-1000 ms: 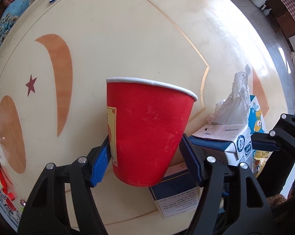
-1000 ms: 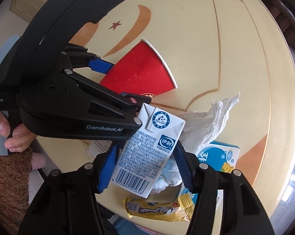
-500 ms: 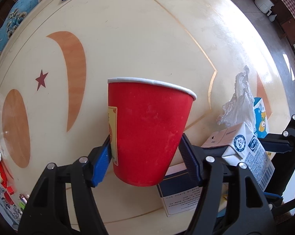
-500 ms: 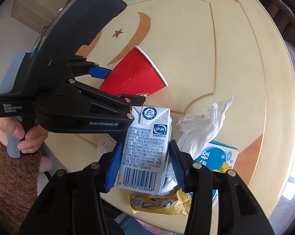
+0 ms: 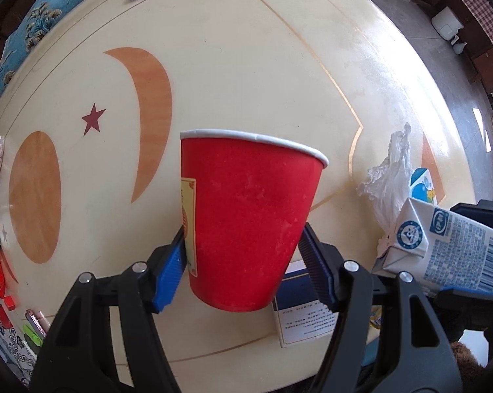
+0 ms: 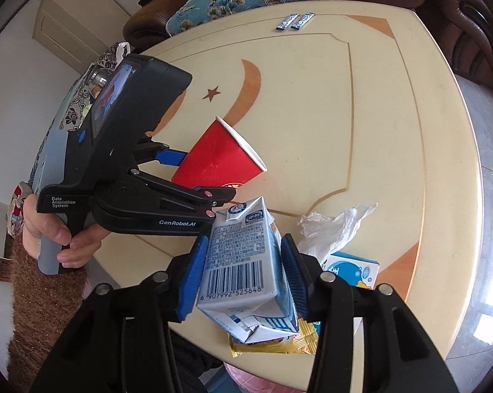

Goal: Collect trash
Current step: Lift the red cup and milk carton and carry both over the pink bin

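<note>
My left gripper (image 5: 243, 268) is shut on a red paper cup (image 5: 249, 222) with a white rim, held above the cream table (image 5: 246, 65). The cup also shows in the right wrist view (image 6: 218, 160), tilted in the left gripper (image 6: 194, 177). My right gripper (image 6: 245, 268) is shut on a white and blue milk carton (image 6: 240, 262), lifted off the table; it shows at the right of the left wrist view (image 5: 443, 249). A crumpled white tissue (image 6: 331, 226) lies on the table beyond the carton.
A blue and white small box (image 6: 354, 268) and a gold snack wrapper (image 6: 272, 344) lie near the table's front edge. A blue and white flat box (image 5: 305, 311) lies under the cup. Two small sachets (image 6: 295, 21) lie at the far edge. Chairs stand behind.
Both grippers have risen and drawn back from the table with the cup and the carton. The carton has moved right, away from the left gripper.
</note>
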